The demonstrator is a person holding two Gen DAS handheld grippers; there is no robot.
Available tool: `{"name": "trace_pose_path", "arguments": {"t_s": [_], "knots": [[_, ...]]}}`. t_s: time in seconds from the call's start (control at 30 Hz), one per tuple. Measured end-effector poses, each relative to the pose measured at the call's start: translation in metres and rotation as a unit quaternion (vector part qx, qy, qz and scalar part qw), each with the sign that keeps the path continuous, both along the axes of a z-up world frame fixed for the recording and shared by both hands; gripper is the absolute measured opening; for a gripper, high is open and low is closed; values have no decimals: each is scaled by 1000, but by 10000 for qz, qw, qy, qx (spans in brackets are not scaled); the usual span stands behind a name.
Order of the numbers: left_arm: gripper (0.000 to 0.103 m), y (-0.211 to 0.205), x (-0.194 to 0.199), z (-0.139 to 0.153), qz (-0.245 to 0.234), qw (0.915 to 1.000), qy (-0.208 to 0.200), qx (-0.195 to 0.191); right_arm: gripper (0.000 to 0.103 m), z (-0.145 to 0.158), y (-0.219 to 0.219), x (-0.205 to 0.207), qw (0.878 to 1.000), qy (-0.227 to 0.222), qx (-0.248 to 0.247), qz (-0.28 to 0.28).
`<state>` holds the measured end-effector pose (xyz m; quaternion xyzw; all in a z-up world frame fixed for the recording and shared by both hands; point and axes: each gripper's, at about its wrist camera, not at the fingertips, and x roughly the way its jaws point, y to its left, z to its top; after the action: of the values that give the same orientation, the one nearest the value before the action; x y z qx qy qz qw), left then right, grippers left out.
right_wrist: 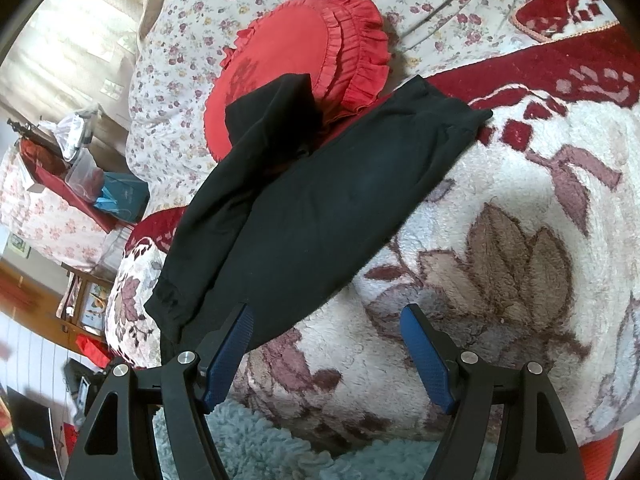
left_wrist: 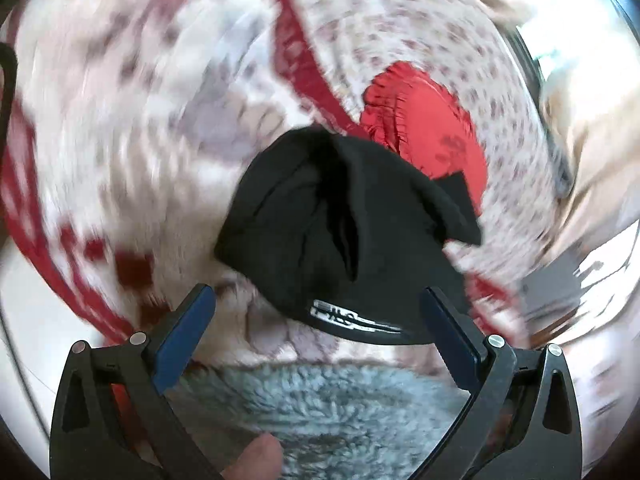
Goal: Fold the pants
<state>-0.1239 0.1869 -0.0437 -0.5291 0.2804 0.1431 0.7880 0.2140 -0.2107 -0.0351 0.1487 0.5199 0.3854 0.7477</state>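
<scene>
— Looking down my right gripper (right_wrist: 326, 344): jaws apart, holding nothing. Where are the pants?

— Black pants (right_wrist: 316, 200) lie on the floral fleece blanket (right_wrist: 520, 240), one leg draped over the red ruffled cushion (right_wrist: 304, 36).

— And my left gripper (left_wrist: 318, 316)?

— Spread wide, empty; that view is smeared, but the waistband (left_wrist: 352, 320) seems just ahead.
</scene>
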Motion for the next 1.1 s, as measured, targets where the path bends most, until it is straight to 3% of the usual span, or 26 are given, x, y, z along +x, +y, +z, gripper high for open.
{"name": "trace_pose_path", "arguments": {"t_s": [0.13,0.27,0.5,0.73,0.8,0.9,0.97,1.1], "knots": [[102,16,0,-20,159,9933,-682,-922,75,0,1,0,10000,-3,-38,3],[102,17,9,-33,189,9832,-1058,-1473,75,0,1,0,10000,8,-47,-10],[102,25,16,-41,618,9815,-1232,-1327,75,-1,2,1,10000,13,-48,-7],[97,21,11,-31,535,9728,-1986,-1070,75,-3,4,2,10000,32,-63,-6],[97,24,12,-37,583,9773,-1759,-1029,75,-3,4,1,10000,23,-64,-4],[72,26,11,-54,705,9839,-1262,-1054,75,-3,4,2,10000,26,-59,-12],[72,27,13,-52,633,9869,-1183,-898,75,-3,3,2,10000,32,-54,-16],[47,25,18,-48,512,9949,-779,-396,75,-4,3,2,10000,30,-60,-3]]}}
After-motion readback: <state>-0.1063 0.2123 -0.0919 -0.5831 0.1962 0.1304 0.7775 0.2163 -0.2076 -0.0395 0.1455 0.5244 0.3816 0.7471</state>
